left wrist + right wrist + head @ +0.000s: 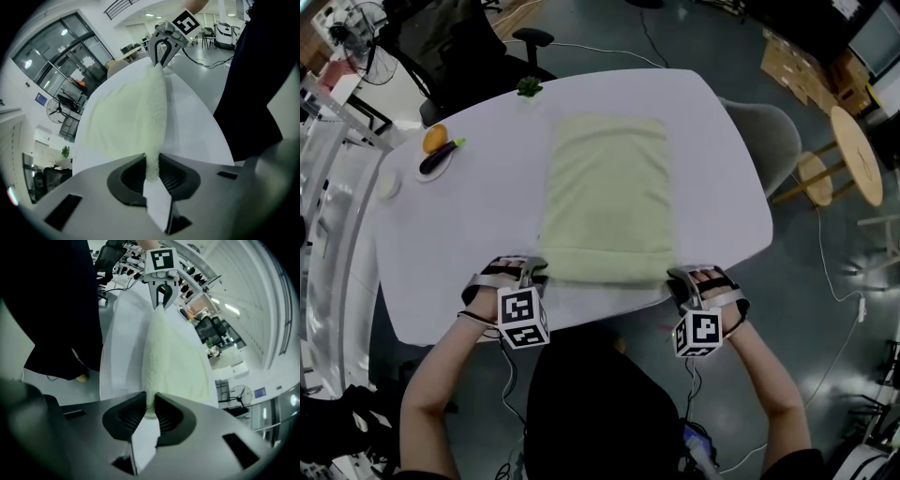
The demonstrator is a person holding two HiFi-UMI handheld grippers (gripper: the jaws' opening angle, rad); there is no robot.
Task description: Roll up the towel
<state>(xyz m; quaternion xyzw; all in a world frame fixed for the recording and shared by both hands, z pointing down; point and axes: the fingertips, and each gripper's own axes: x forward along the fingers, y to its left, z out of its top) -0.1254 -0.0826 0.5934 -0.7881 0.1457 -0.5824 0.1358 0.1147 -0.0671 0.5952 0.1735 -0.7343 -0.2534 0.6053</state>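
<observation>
We logged the pale green towel [607, 197] lying flat mid-table, long axis running straight away from us, with bare white table [722, 187] on either side. The left gripper [536, 272] and right gripper [677, 277] each pinched a near corner, jaws clamped onto the cloth. A potted plant [529, 88] stood just beyond the far hem.
</observation>
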